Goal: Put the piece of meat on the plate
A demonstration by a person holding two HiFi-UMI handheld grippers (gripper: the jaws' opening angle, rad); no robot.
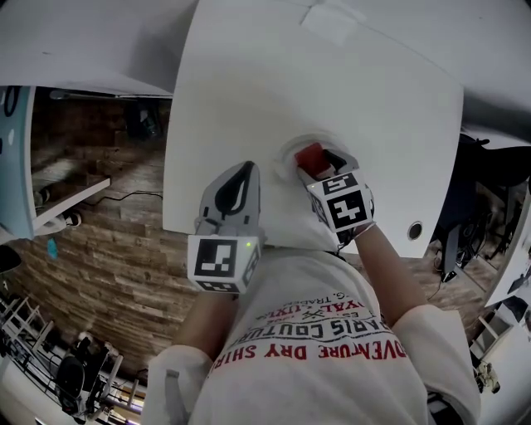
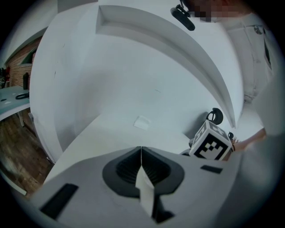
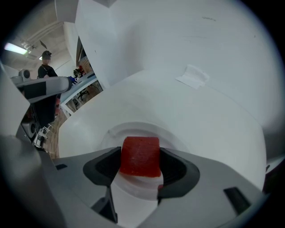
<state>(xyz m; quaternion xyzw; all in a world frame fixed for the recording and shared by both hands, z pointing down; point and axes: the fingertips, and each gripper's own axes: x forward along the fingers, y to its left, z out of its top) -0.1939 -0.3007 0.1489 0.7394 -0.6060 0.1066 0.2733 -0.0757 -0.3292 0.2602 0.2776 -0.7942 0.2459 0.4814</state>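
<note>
Hovering just left of the plate [image 3: 116,131], on its near side, your left tool [image 2: 141,151] had its jaws pressed together, empty. Your right tool [image 3: 140,161] was clamped on the piece of meat [image 3: 140,153] directly over the plate on the white worktop [image 3: 200,133]. A paper scrap [image 3: 192,75] lay beyond the plate.

free: table [image 1: 332,100] beyond plate [image 1: 289,153] | blocking: left gripper [image 1: 246,168] just left of plate | tape patch [image 1: 332,18] far side

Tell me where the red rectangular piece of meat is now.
In the right gripper view the meat is clamped between the right gripper's jaws, just over the round white plate near the white table's edge.
</note>
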